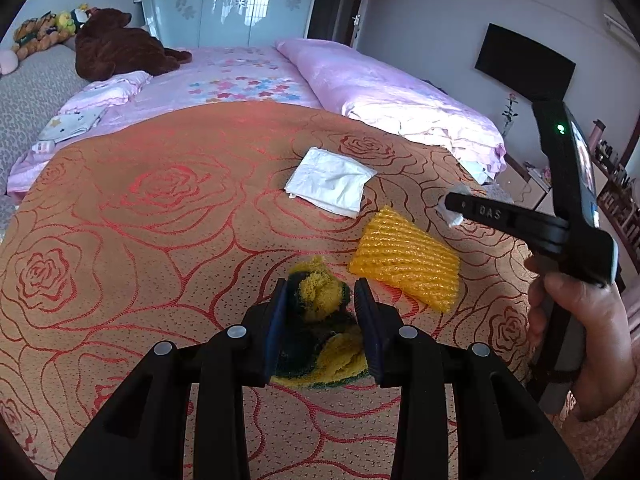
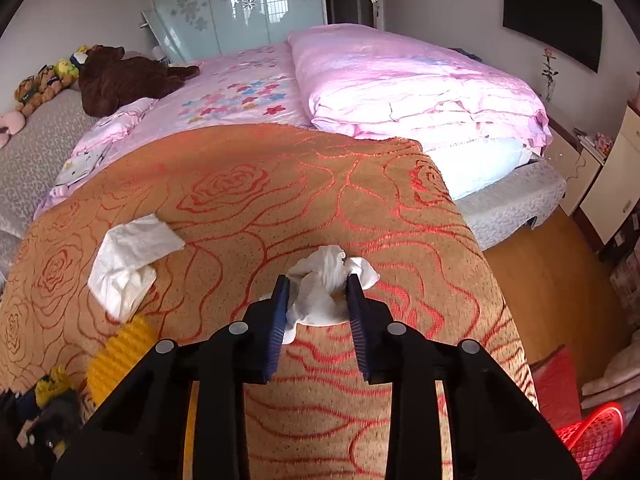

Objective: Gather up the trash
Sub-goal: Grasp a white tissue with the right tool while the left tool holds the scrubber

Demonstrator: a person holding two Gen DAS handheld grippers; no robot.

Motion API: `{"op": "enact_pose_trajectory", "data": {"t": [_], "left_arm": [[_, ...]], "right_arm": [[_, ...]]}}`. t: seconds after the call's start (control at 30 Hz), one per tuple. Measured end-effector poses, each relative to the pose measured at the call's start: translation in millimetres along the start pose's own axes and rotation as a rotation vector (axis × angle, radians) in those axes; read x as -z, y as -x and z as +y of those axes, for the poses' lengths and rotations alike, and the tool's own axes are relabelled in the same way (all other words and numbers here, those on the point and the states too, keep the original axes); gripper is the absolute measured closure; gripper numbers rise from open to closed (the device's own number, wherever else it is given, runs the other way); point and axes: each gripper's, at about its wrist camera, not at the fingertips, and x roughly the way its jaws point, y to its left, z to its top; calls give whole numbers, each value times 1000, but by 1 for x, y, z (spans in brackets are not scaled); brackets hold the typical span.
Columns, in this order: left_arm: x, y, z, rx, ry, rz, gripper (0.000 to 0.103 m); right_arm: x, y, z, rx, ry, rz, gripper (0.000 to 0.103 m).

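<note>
Two pieces of trash already pinched, three more visible on the rose-patterned blanket [image 1: 160,208].

Left wrist view: left hand-held gripper [image 1: 322,312] clamped on a wad of yellow-and-green sponge scraps [image 1: 320,300], low over the blanket. Just ahead, a yellow ribbed foam sleeve [image 1: 404,260]; beyond it, a flat white tissue packet [image 1: 332,186]. Off to the right, the person's hand [image 1: 580,340] carrying the right hand-held gripper [image 1: 452,210], fingertips on something white. Loose, crumbly wad, so risk of bits dropping out during a lift, likely if jolted.

Right wrist view: right hand-held gripper [image 2: 318,304] pressed onto a crumpled white tissue [image 2: 324,284] near the right edge of the blanket; pads [image 2: 280,312] biting only the soft folds. Weak hold probable; thin paper apt to tear or slip free, then slide off the edge to the wooden floor [image 2: 552,292]. Red mesh basket [image 2: 592,432] down at lower right, probably the bin; red cushion [image 2: 556,380] beside it possibly in the path. Both hands occupied, so packet and foam sleeve left waiting. Pink duvet [image 2: 400,80] and brown plush bear [image 2: 120,76] well apart, no obstruction.
</note>
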Motion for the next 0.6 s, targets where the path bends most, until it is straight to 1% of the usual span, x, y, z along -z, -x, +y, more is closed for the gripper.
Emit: {"op": "enact_pose_trajectory", "data": {"t": [0.23, 0.6], "left_arm": [[1, 5, -8, -6, -17, -11, 71], [-2, 17, -18, 1, -40, -39, 71]], "right_arm": [[19, 24, -3, -1, 22, -27, 74], [44, 60, -15, -27, -11, -52, 74]]}}
